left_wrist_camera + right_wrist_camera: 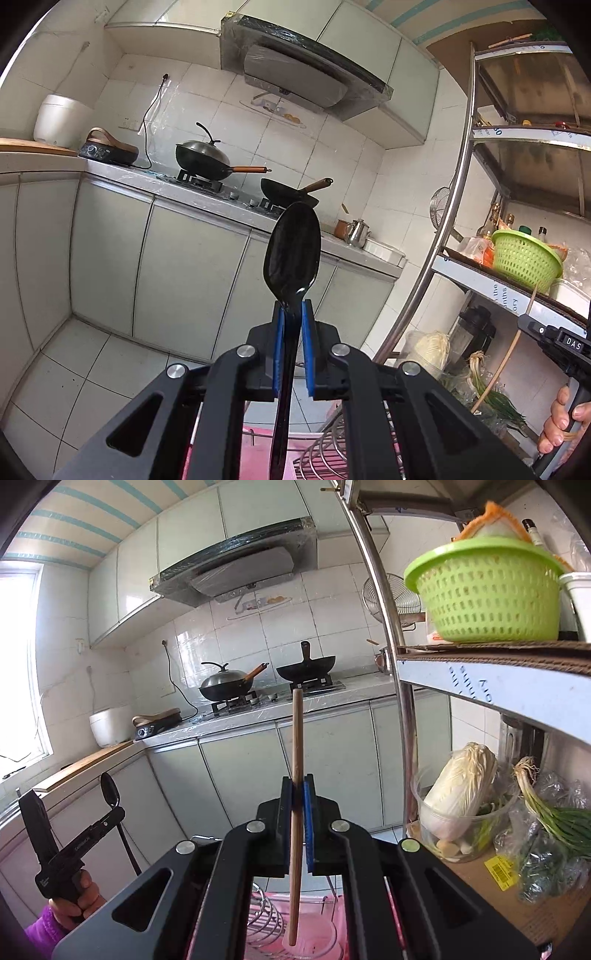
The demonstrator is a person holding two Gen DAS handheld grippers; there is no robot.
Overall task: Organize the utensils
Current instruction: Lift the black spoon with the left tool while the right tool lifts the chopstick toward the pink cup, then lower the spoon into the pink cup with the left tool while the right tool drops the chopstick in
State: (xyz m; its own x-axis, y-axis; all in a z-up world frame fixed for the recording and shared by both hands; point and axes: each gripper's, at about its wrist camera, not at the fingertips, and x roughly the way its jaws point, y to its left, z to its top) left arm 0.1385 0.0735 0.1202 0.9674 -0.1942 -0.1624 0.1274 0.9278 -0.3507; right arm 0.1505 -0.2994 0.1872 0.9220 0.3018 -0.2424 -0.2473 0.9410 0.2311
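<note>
While both grippers are clamping their loads above the pink dish rack (pixel 314 923), the carrying step of the sorting seems to be the one in hand. The left gripper (pixel 293 332) is squeezing its blue pads on the neck of a black spoon (pixel 291 251), whose bowl is pointing up and away and whose handle is hanging down toward the rack. The right gripper (pixel 299 812) is pinching a wooden chopstick (pixel 296 775) near its middle, holding it almost upright, with its lower end hanging over the rack's pink tray beside the wire plate slots (pixel 266 923). Both utensils are hanging clear above the rack, touching nothing but the pads. To the right of the rack, a metal shelf (pixel 480 690) is carrying a green basket (pixel 487 590); beyond the rack, a counter with two woks is running along the tiled wall. No utensil holder is showing in either view, so the next move is probably calling for locating each utensil's place, bringing it over, and only then opening the pads.
</note>
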